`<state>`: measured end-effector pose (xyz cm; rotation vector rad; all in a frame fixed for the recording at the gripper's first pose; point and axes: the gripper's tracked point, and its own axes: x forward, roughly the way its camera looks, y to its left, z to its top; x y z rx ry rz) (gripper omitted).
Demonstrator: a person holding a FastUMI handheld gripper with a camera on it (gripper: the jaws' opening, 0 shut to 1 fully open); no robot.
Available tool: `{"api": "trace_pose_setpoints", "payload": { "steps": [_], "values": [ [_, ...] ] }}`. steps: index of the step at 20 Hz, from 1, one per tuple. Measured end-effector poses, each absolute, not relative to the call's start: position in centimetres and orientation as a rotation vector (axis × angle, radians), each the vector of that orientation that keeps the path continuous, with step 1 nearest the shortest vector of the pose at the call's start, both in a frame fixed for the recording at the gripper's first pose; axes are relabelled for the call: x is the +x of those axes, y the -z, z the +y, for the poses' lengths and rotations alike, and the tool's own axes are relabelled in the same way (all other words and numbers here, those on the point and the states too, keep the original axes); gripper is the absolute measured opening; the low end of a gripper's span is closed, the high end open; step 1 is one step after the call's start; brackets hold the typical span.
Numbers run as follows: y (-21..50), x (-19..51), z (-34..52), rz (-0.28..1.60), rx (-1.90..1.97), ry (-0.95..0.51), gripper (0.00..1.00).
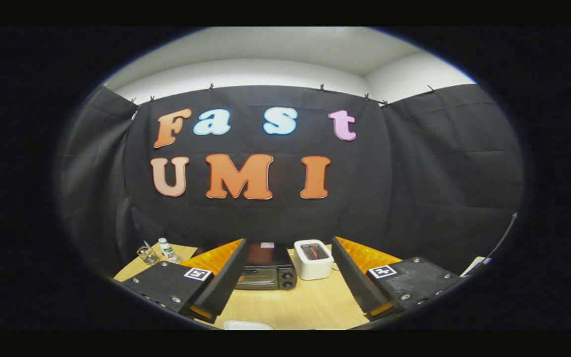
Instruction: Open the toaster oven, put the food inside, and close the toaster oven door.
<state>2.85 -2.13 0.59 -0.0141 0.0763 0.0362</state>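
A black toaster oven (267,272) stands on the wooden table (310,305), beyond my fingers and partly behind the left one. Its glass door is shut, and two knobs sit on its right side. My gripper (288,292) is held high above the table and stands open, with a wide gap and nothing between its fingers (221,285). A white edge (247,325), perhaps a plate, peeks in just below the fingers; whether food lies on it is hidden.
A white pop-up toaster (314,259) stands right of the oven. At the table's far left corner are a clear glass (147,255) and a small white bottle (168,250). Black cloth walls close in the table at the back and sides.
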Motion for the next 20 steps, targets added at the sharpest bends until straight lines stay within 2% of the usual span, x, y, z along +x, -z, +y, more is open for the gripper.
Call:
{"api": "trace_pose_setpoints", "payload": {
  "steps": [20],
  "values": [
    [-1.3, 4.4, -9.3, 0.046, 0.020, -0.041, 0.99]
  ]
}}
